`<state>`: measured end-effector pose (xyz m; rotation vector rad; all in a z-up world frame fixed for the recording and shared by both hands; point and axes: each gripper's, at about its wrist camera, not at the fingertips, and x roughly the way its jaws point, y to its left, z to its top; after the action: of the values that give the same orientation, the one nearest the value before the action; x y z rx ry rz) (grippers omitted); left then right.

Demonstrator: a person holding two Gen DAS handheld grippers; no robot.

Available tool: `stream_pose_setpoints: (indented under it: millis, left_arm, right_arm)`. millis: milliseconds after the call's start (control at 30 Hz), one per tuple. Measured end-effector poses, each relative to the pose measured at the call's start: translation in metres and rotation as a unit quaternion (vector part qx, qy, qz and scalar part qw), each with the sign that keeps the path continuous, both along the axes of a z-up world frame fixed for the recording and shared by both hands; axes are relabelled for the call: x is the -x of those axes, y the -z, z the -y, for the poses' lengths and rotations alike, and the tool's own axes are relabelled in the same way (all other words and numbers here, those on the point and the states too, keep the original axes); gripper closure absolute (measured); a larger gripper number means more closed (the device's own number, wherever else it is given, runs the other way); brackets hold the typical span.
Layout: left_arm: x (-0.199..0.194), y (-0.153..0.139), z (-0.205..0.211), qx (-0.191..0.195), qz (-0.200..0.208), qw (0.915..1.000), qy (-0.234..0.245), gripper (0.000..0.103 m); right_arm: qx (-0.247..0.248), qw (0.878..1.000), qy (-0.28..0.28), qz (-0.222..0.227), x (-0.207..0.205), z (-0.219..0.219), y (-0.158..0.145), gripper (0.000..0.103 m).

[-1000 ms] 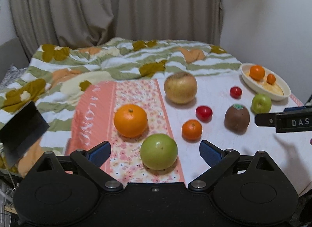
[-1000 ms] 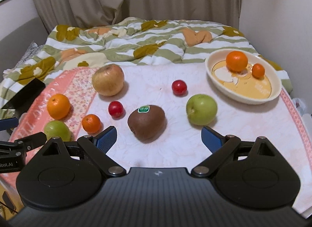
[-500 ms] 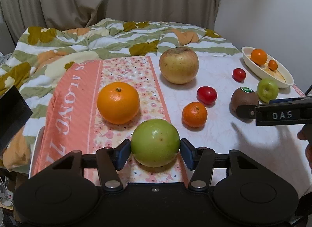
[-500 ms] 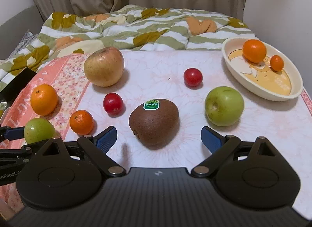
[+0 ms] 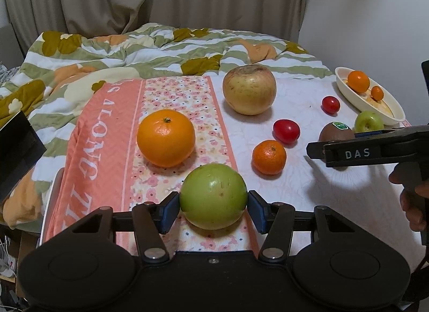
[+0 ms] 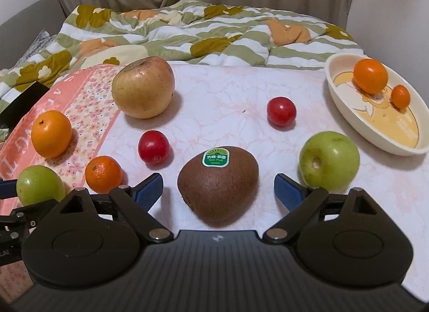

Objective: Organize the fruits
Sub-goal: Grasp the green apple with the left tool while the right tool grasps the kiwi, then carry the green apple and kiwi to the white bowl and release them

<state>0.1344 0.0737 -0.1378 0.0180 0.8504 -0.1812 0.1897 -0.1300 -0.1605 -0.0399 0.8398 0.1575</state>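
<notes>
My left gripper (image 5: 213,211) is shut on a green apple (image 5: 213,195) that rests on the floral cloth; it also shows in the right wrist view (image 6: 40,185). My right gripper (image 6: 218,191) is open, its blue pads on either side of a brown kiwi (image 6: 218,185) with a green sticker, not touching it. A second green apple (image 6: 329,160) lies right of the kiwi. A cream bowl (image 6: 346,100) at the right holds two oranges (image 6: 370,76).
A large orange (image 5: 166,137), a small mandarin (image 5: 269,157), a big yellow apple (image 5: 249,89) and two red tomatoes (image 5: 286,131) lie on the cloth. A rumpled quilt (image 5: 134,52) lies behind. A dark box (image 5: 16,151) sits at the left edge.
My left gripper moved forward and closed its pads on the green apple. My right gripper moved forward until the open pads flank the kiwi.
</notes>
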Motion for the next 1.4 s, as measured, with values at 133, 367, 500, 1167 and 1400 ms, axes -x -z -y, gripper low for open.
stream_pose_setpoints:
  millis: [133,367,500,1167,1400]
  left_arm:
    - [0.002,-0.001,-0.002,0.003,-0.004,1.0,-0.007,0.044]
    - [0.008,-0.002,-0.005,0.008,-0.007,0.9998,-0.017,0.044]
    - [0.012,-0.007,-0.007,0.012,-0.005,0.9997,-0.021,0.044]
    - [0.04,-0.068,0.011,0.023,0.041,0.9989,-0.004,0.044]
    - [0.048,-0.093,0.045,0.025,0.062,0.9978,-0.001,0.044]
  right_arm:
    - [0.014,1.0,-0.013,-0.005,-0.004,-0.004,0.004,0.014]
    - [0.024,0.999,-0.025,0.004,-0.005,-0.006,0.002,0.026]
    - [0.021,0.999,-0.025,0.001,-0.002,-0.007,-0.001,0.026]
    - [-0.004,1.0,0.002,0.029,0.052,0.025,-0.072,0.026]
    - [-0.006,0.999,0.013,0.04,0.07,0.065,-0.098,0.026]
